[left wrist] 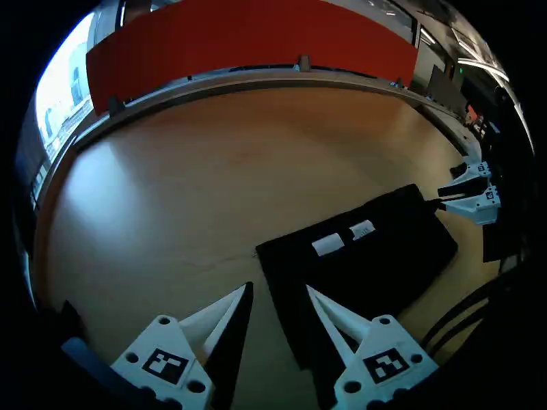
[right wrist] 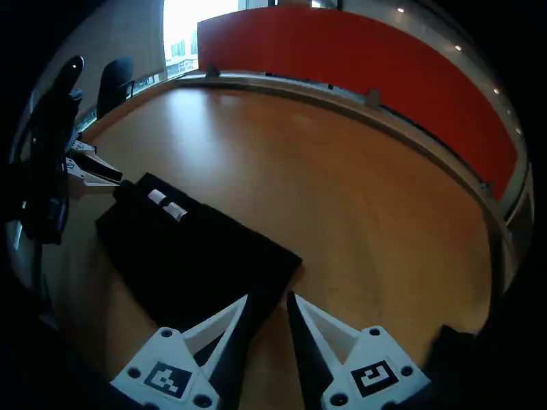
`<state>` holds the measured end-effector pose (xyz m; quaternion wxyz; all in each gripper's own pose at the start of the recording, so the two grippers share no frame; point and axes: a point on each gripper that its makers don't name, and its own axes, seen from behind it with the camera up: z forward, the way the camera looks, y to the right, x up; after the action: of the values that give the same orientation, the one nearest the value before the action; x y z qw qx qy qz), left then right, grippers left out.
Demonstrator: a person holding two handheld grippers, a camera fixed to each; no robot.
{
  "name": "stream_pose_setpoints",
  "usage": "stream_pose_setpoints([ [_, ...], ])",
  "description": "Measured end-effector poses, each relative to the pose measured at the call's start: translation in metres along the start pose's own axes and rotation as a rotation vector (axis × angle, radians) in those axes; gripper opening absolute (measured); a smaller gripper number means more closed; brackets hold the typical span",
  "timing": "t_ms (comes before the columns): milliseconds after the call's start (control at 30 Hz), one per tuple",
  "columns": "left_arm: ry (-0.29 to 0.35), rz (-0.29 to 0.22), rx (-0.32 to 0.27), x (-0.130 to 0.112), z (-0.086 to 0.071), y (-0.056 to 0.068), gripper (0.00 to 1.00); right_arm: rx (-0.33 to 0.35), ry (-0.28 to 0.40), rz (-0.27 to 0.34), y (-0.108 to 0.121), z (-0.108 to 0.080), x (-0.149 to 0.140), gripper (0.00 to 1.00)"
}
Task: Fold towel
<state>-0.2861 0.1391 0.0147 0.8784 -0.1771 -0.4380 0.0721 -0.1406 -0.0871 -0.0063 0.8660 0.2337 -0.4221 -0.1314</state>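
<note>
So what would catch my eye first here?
A black towel lies flat on a wooden table, with white tags on top. A bright red partition runs along the table's far edge. The white left gripper and right gripper, both open, sit at opposite ends of the towel.

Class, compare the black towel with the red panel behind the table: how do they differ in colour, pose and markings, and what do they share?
Colour: the towel is black; the panel is red.
Pose: the towel lies flat on the table; the panel stands upright along the table's far edge.
Markings: the towel carries two white tags; the panel's face looks plain.
Shared: both are single-coloured and roughly rectangular.
</note>
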Motion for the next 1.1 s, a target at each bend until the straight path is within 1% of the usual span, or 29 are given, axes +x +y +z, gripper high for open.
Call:
stream_pose_setpoints([
  [100,0.003,0.011,0.011,0.003,0.001,-0.004,0.48,-0.004,0.002,-0.005,0.004,0.003,0.004,0.37],
  [233,0.003,0.018,0.018,0.006,0.004,-0.009,0.48,-0.011,0.006,-0.006,0.008,0.006,0.010,0.38],
  [367,0.005,0.017,0.028,0.010,0.006,-0.013,0.54,-0.020,0.008,-0.009,0.013,0.008,0.015,0.38],
  [500,0.011,0.013,0.036,0.014,0.005,-0.017,0.62,-0.030,0.008,-0.012,0.018,0.011,0.018,0.43],
  [567,0.015,0.012,0.040,0.016,0.004,-0.019,0.65,-0.033,0.008,-0.013,0.019,0.012,0.019,0.44],
  [700,0.028,0.012,0.055,0.021,-0.001,-0.024,0.80,-0.041,0.010,-0.013,0.022,0.012,0.022,0.45],
  [833,0.041,0.010,0.068,0.024,-0.007,-0.029,0.90,-0.044,0.011,-0.012,0.022,0.011,0.024,0.44],
  [900,0.047,0.006,0.073,0.025,-0.009,-0.031,0.92,-0.046,0.013,-0.013,0.021,0.010,0.025,0.45],
  [967,0.051,0.002,0.073,0.025,-0.012,-0.032,0.95,-0.048,0.014,-0.013,0.021,0.008,0.025,0.51],
  [1033,0.053,-0.001,0.073,0.024,-0.014,-0.032,0.95,-0.048,0.016,-0.012,0.019,0.006,0.025,0.69],
  [1100,0.054,-0.004,0.073,0.023,-0.017,-0.032,0.95,-0.048,0.020,-0.011,0.017,0.003,0.025,0.85],
])
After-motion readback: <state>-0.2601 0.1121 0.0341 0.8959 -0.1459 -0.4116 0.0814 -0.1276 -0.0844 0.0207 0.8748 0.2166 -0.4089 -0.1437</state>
